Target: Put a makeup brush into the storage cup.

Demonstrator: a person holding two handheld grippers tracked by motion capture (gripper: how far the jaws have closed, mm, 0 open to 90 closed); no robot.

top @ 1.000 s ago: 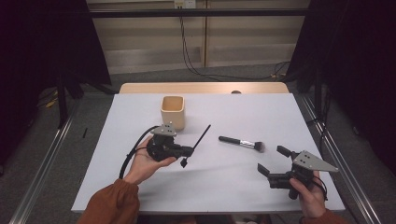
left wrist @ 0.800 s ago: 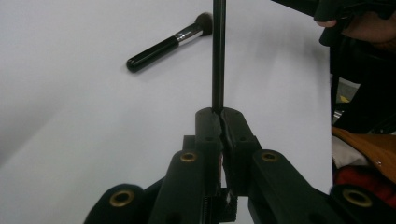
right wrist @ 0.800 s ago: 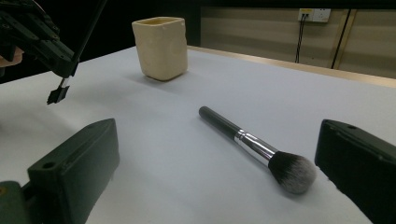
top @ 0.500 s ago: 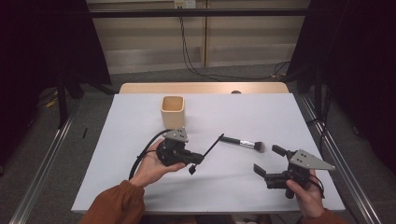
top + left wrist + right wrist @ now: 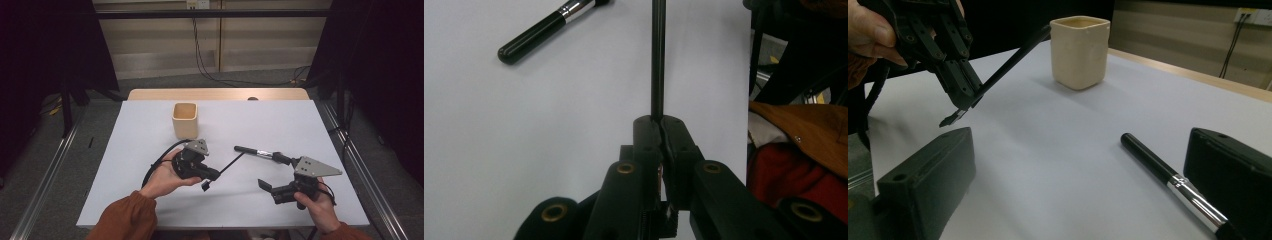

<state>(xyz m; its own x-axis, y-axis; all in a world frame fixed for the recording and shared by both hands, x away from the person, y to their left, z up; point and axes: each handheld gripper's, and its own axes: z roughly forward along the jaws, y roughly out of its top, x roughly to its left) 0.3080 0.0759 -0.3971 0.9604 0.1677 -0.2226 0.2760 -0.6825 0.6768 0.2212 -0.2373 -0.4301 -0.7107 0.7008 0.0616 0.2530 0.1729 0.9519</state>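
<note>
My left gripper (image 5: 212, 175) is shut on a thin black stick (image 5: 231, 164) that slants up and right above the white table (image 5: 280, 120). In the left gripper view the pads (image 5: 649, 131) pinch the stick (image 5: 657, 60) near one end. A black makeup brush (image 5: 256, 152) with a silver ferrule lies flat on the table. My right gripper (image 5: 274, 172) stands wide open near the front right. In the right gripper view the brush (image 5: 1168, 175) lies between its jaws, close to the right one, untouched. A beige square cup (image 5: 184, 120) stands upright behind the left gripper.
The right gripper view has the left gripper (image 5: 960, 95) and its stick (image 5: 1013, 57) hovering in front of the cup (image 5: 1080, 45). A wooden strip (image 5: 215, 94) borders the table's far edge. Cables hang on the wall beyond. Metal rails run along both sides on the floor.
My left gripper has carried the stick to the right and nearer the person, and the stick now slants lower. My right gripper has slid left, closer to the brush.
</note>
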